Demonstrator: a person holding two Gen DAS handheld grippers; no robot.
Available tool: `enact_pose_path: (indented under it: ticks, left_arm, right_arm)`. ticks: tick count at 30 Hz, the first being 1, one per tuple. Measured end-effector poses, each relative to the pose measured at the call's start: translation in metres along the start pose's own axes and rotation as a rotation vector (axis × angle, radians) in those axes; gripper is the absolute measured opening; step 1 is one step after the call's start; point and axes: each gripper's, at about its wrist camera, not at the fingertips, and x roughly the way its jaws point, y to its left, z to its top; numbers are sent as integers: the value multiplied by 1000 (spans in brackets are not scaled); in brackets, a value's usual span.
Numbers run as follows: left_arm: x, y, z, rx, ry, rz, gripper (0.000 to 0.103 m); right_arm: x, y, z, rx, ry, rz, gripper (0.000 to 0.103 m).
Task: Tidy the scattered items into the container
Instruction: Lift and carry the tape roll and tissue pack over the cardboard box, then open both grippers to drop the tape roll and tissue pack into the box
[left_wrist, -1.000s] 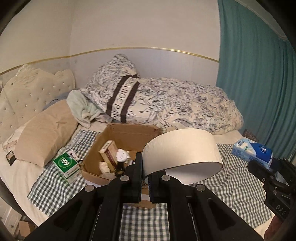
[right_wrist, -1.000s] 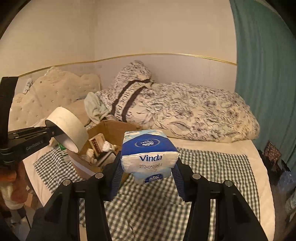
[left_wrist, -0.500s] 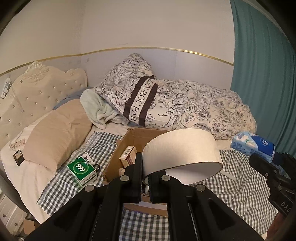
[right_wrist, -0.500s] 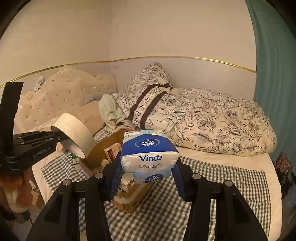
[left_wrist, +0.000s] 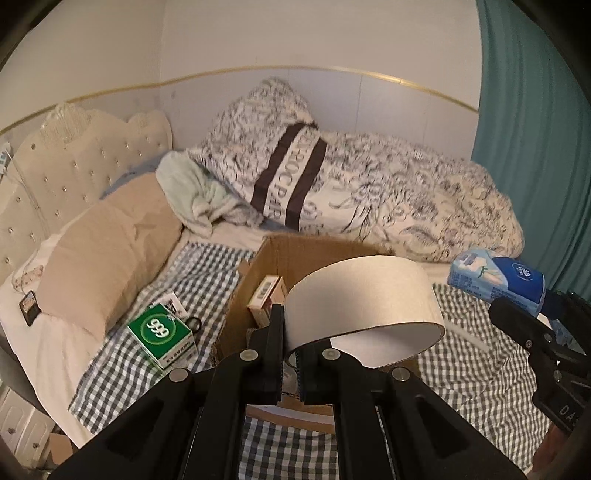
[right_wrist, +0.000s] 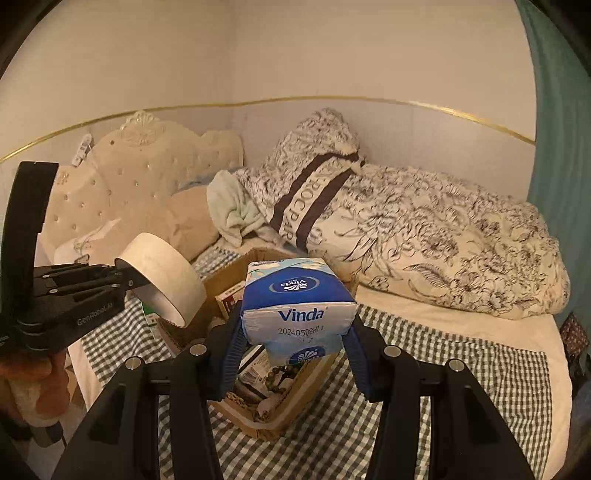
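My left gripper (left_wrist: 290, 349) has its fingers closed thin on the wall of a white tape roll (left_wrist: 364, 295), held in the air over the near left corner of the cardboard box (right_wrist: 258, 417). My right gripper (right_wrist: 295, 343) clamps a Vinda tissue pack (right_wrist: 297, 301) between its blue pads, raised above the box. The box sits on the checked cloth (right_wrist: 443, 373) on the bed and holds small packets. A green 999 box (left_wrist: 162, 334) lies on the cloth just left of it.

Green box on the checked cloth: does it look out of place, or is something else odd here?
Yes. The green box lies outside the carton, on the cloth to its left. Nothing looks spilled or damaged.
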Motion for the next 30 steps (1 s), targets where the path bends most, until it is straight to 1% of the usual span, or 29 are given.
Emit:
enact_pose_path:
  ticks: [5, 11, 17, 23, 28, 30]
  left_arm:
    - [33, 5, 0, -17, 59, -11, 5]
    - [76, 9, -5, -11, 131, 7, 5]
    - [115, 8, -15, 24, 205, 14, 5]
    - [142, 12, -23, 13, 255, 13, 5]
    - [157, 10, -29, 27, 286, 16, 5]
    - [160, 10, -31, 30, 292, 18, 5]
  right_arm:
    - [43, 1, -2, 1, 87, 42, 49]
    - [88, 6, -4, -39, 149, 36, 49]
    - [132, 9, -12, -71, 229, 51, 49]
    - [164, 8, -27, -93, 300, 69, 49]
    - [182, 10, -38, -106, 356, 77, 50]
    - [186, 11, -41, -114, 365, 72, 51]
